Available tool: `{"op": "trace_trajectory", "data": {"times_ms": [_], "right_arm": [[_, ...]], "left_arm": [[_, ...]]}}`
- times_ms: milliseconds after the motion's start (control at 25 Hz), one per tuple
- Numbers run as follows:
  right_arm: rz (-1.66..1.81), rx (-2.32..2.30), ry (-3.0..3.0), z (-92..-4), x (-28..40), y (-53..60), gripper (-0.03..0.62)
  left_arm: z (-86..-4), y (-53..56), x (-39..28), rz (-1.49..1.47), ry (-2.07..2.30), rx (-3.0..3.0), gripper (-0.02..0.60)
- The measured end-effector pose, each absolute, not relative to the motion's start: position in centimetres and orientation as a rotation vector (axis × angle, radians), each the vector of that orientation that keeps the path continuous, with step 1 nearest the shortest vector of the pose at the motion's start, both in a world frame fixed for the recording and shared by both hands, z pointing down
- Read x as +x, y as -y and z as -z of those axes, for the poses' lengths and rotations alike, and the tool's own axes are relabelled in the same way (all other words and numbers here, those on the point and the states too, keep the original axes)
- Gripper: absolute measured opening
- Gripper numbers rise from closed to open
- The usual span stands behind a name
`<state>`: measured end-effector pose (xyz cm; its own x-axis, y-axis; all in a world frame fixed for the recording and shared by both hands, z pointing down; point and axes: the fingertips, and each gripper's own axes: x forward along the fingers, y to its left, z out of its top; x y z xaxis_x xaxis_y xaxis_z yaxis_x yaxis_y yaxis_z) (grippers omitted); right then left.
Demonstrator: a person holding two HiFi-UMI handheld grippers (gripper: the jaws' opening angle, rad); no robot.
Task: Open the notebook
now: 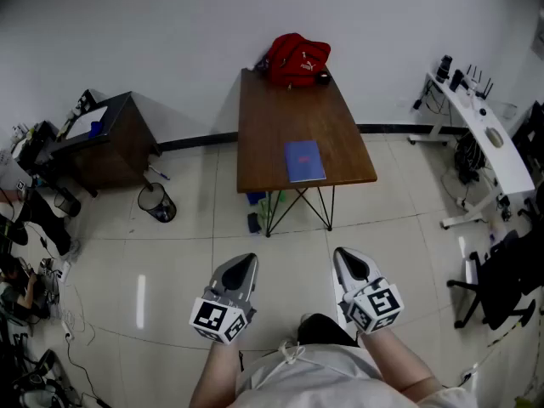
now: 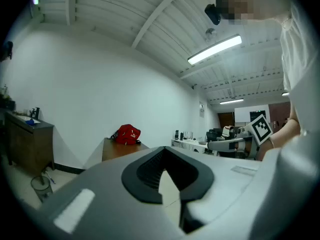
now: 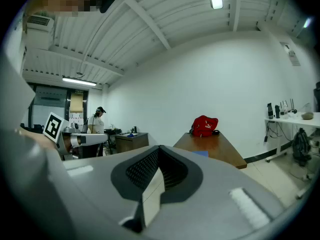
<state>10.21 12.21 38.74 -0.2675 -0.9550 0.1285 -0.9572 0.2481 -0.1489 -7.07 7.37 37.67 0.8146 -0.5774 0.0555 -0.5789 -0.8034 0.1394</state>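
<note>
A closed blue notebook [image 1: 303,161] lies flat near the front edge of a brown wooden table [image 1: 272,121], well ahead of me across the tiled floor. In the right gripper view the notebook [image 3: 200,153] shows only as a thin blue strip on the table [image 3: 217,146]. The left gripper view shows the table [image 2: 116,149], but the notebook cannot be made out there. My left gripper [image 1: 244,260] [image 2: 162,151] and right gripper [image 1: 346,253] [image 3: 159,149] are held side by side close to my body. Both point level toward the table, far short of it. Both are shut, and nothing is held.
A red bag [image 1: 297,59] sits at the table's far end by the wall. Bottles [image 1: 268,206] stand under the table. A dark cabinet [image 1: 102,138] and wire bin [image 1: 157,202] are at the left. A white desk [image 1: 484,134] and office chair [image 1: 501,283] are at the right.
</note>
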Motion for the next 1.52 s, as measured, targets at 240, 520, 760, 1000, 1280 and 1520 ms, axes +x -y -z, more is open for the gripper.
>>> {"op": "trace_trajectory", "data": {"times_ms": [240,520,760,1000,1280,1520], "right_arm": [[-0.311,1.886,2.452,-40.6,12.0,-6.2,0.008],[-0.385,1.88,2.397,-43.2,16.5,5.1,0.008],[-0.506,1.861,2.301,-47.1,20.8,14.4,0.008],[-0.642,1.873,2.125,-53.2,25.2,20.8,0.008],[-0.872,1.82,1.927,-62.7,27.5,23.8,0.086],[-1.036,1.848,1.815,-66.6,28.4,23.9,0.094]], "left_arm": [[-39.5,-1.9,-5.3,-0.028,0.911,2.844,0.005],[-42.0,8.6,-1.7,-0.084,0.933,2.799,0.005],[-44.0,17.8,1.3,-0.114,0.95,2.723,0.005],[-49.0,23.7,3.8,-0.224,0.938,2.646,0.005],[-55.4,25.9,5.7,-0.312,0.897,2.523,0.005],[-58.2,26.7,7.3,-0.361,0.848,2.483,0.005]]}}
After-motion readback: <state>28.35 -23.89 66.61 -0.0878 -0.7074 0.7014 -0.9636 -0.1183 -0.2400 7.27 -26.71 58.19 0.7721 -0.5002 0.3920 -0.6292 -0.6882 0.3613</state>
